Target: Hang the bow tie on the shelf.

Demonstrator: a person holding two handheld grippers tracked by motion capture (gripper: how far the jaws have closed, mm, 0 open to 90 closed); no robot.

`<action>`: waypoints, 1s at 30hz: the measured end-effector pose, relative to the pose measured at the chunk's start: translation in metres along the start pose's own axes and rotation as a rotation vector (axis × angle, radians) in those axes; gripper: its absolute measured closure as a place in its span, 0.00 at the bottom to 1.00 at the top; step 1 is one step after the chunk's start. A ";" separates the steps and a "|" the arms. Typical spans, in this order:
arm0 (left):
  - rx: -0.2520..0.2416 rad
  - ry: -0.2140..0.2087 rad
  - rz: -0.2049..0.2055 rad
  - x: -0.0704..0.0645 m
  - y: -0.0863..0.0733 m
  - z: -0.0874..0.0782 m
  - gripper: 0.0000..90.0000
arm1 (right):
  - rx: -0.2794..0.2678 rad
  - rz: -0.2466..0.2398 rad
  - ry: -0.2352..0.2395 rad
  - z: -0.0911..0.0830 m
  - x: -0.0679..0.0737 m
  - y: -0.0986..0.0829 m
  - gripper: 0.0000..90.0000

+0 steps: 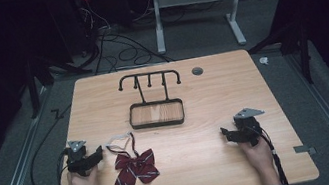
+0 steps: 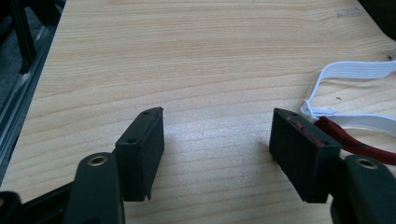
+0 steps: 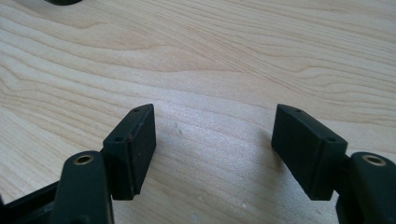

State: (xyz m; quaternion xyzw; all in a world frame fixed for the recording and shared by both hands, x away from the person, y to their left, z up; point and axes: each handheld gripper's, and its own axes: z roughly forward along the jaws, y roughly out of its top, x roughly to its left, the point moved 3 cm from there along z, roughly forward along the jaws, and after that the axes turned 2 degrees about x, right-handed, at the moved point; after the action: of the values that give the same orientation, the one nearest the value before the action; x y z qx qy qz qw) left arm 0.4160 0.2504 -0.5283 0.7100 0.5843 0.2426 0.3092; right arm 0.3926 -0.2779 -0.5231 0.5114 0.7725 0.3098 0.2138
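A dark red striped bow tie (image 1: 134, 167) with a white elastic strap (image 1: 119, 142) is lying flat on the wooden table (image 1: 205, 166), near the front edge and left of centre, just in front of a black hook stand with a wooden tray base (image 1: 156, 113). The left gripper (image 1: 93, 156) is resting just beside the bow tie, its jaws standing spread wide over bare wood with the strap (image 2: 355, 70) lying close to one jaw. The right gripper (image 1: 226, 135) is sitting well apart on the other side, its jaws likewise spread and holding nothing.
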 end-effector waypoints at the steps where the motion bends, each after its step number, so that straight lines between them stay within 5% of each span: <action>1: 0.000 0.000 0.000 0.000 0.000 0.000 0.40 | 0.000 0.000 0.000 0.000 0.000 0.000 0.36; 30: 0.004 -0.015 0.019 0.000 -0.001 -0.001 0.41 | 0.000 -0.004 0.000 0.000 0.000 0.000 0.36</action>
State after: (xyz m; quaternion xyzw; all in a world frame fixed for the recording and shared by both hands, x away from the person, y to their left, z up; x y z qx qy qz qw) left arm 0.4147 0.2509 -0.5279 0.7180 0.5755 0.2391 0.3100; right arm 0.3927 -0.2782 -0.5231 0.5099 0.7736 0.3093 0.2143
